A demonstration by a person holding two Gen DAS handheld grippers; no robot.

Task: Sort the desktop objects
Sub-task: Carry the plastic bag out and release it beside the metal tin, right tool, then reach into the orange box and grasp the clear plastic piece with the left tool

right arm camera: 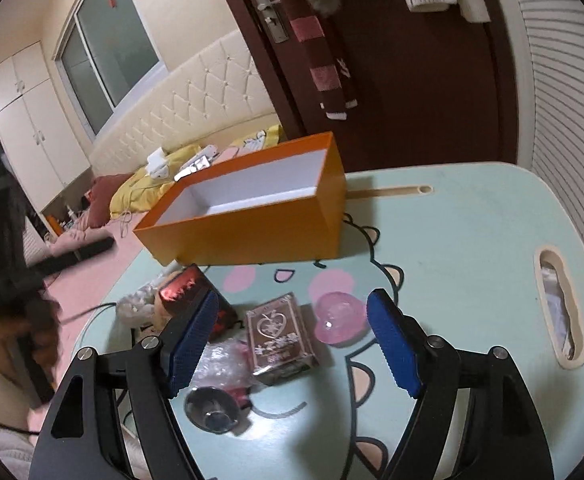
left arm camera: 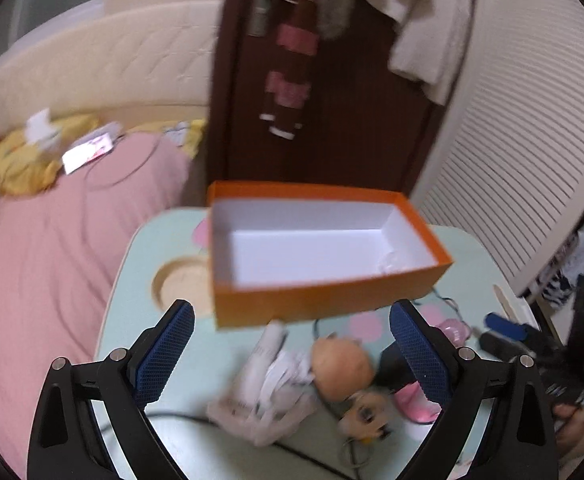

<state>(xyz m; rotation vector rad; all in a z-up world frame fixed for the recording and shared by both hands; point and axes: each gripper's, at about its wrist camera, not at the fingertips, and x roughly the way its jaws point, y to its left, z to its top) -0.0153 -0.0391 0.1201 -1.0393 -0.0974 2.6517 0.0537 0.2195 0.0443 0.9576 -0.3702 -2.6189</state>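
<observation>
While the left gripper [left arm camera: 292, 354] hangs above the pale green cartoon-printed table [left arm camera: 132, 276] with its blue-padded fingers [left arm camera: 164, 354] spread wide and holding nothing, a heap of small things lies below it: a round-headed doll [left arm camera: 341, 372] on white crumpled packaging [left arm camera: 268, 392], with something pink [left arm camera: 411, 404] just beside it. An orange box [left arm camera: 315, 300] with a white inside stands open at the table's far side, almost bare within. The right gripper [right arm camera: 290, 346] likewise has its jaws well apart and grips nothing; between its fingers lie a metallic patterned card box [right arm camera: 280, 338] and a pink heart-shaped dish [right arm camera: 337, 316], near each other on the table. A dark red foil packet [right arm camera: 188, 290] sits beside its left finger, a small glass bowl [right arm camera: 212, 410] nearer the camera.
</observation>
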